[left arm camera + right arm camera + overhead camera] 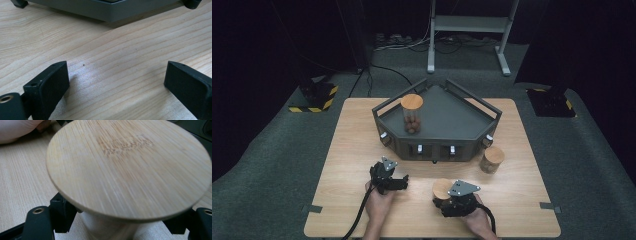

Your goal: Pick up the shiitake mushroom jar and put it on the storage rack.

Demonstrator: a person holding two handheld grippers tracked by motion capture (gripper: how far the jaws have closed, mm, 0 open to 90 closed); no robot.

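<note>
At the centre of the right gripper view, the jar lid is pale bamboo with fine straight grain and a matt, smooth face. The table is light wood with wavy grain and a dull sheen. The 2 jaws at the bottom of the left gripper view look like matt black plastic. At the top of that view, the tray is matt grey.

bare table left; grey tray blocks the far side.

A lab: dark curtains, hazard-taped floor stands; a lone wooden table.
</note>
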